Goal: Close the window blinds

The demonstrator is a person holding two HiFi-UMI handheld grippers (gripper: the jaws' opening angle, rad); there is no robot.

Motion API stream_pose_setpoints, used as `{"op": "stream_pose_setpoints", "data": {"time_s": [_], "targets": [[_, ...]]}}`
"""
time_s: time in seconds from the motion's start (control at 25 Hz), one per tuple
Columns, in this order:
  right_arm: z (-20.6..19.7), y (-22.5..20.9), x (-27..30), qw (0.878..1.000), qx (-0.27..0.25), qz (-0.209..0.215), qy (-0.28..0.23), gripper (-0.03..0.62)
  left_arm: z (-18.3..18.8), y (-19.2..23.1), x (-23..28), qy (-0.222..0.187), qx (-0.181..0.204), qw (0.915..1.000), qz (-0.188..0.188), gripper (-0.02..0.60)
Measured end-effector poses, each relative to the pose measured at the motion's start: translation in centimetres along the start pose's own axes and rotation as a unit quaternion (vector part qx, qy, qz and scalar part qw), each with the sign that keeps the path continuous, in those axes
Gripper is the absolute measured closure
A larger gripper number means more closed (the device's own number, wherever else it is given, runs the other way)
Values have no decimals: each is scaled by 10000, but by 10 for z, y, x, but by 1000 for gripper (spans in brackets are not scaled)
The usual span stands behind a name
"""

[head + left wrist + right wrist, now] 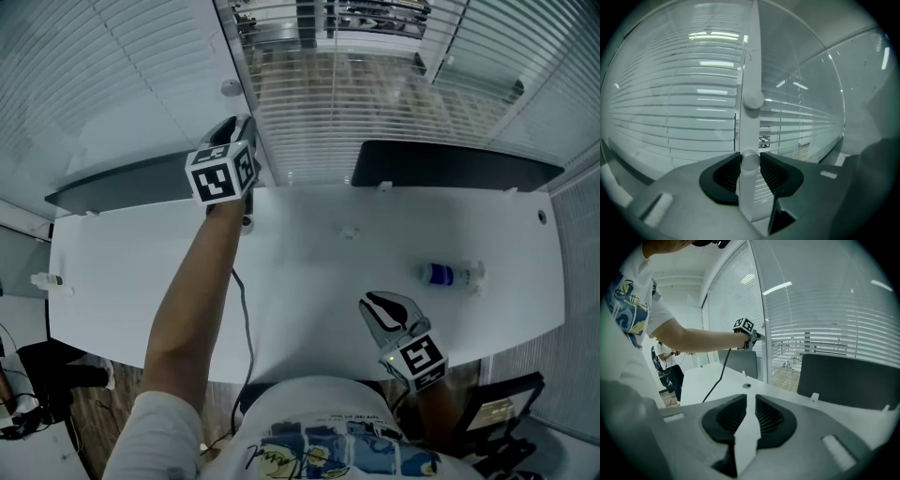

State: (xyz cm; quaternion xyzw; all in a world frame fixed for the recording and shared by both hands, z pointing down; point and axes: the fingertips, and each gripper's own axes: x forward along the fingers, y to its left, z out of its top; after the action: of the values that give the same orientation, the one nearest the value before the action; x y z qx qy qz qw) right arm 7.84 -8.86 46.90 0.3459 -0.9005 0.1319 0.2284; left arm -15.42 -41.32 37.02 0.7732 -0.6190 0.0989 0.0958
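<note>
My left gripper (236, 127) is raised to the white window post (751, 70), shut on a small round knob (750, 161) that controls the blinds; in the right gripper view this gripper (749, 332) sits at the end of an outstretched arm. A second knob (753, 100) sits higher on the post. The blinds (375, 103) right of the post have open slats showing the outside, while the blinds (112, 75) on the left look shut. My right gripper (384, 305) hangs low over the table's near edge, shut with nothing in it (750, 401).
A white table (309, 272) runs under the window, with two dark divider panels (450, 167) (122, 183) along its far edge. A small blue-labelled bottle (452, 275) lies at the right. A black cable (246, 309) trails from the left gripper across the table.
</note>
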Motion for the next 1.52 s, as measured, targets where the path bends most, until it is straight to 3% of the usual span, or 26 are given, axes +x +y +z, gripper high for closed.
{"op": "stream_pose_setpoints", "data": {"time_s": [0.12, 0.24, 0.36, 0.44, 0.56, 0.76, 0.84, 0.92, 1.08, 1.16, 1.24, 1.52], "targets": [[0, 1, 1, 10000, -3, 17, 6, 548, 1, 0, 1, 30, 763, 9970, 135, 437], [2, 0, 1, 10000, -4, 15, -7, 548, -2, -3, 2, 97, 1511, 9883, 184, 423], [3, 0, 1, 10000, -26, 21, 1, 548, -5, -6, -1, 149, 2140, 9766, 181, 419], [3, 1, 2, 10000, -31, 36, 23, 548, -5, -8, -3, 156, 2639, 9641, 232, 419], [2, 3, 2, 10000, -39, 49, 34, 548, -4, -11, -5, 177, 3484, 9367, 318, 420], [4, 4, 3, 9999, -66, 75, 29, 548, -9, -21, 0, 214, 4947, 8682, 317, 422], [4, 4, 3, 9999, -63, 75, 45, 548, -11, -22, 3, 259, 5307, 8466, 325, 422], [3, 3, 2, 10000, -55, 56, 55, 548, -14, -21, 6, 356, 5523, 8322, 338, 422], [3, 3, 2, 10000, -15, 48, 47, 548, -14, -17, 8, 388, 5777, 8143, 398, 445], [2, 2, 1, 10000, 1, 38, 54, 548, -13, -18, 7, 372, 5758, 8157, 403, 446], [0, 1, 1, 10000, -20, 40, 73, 548, -13, -18, 7, 359, 5536, 8312, 363, 448], [0, 2, 1, 10000, -30, 52, 78, 548, -6, -13, 2, 188, 3681, 9293, 237, 451]]}}
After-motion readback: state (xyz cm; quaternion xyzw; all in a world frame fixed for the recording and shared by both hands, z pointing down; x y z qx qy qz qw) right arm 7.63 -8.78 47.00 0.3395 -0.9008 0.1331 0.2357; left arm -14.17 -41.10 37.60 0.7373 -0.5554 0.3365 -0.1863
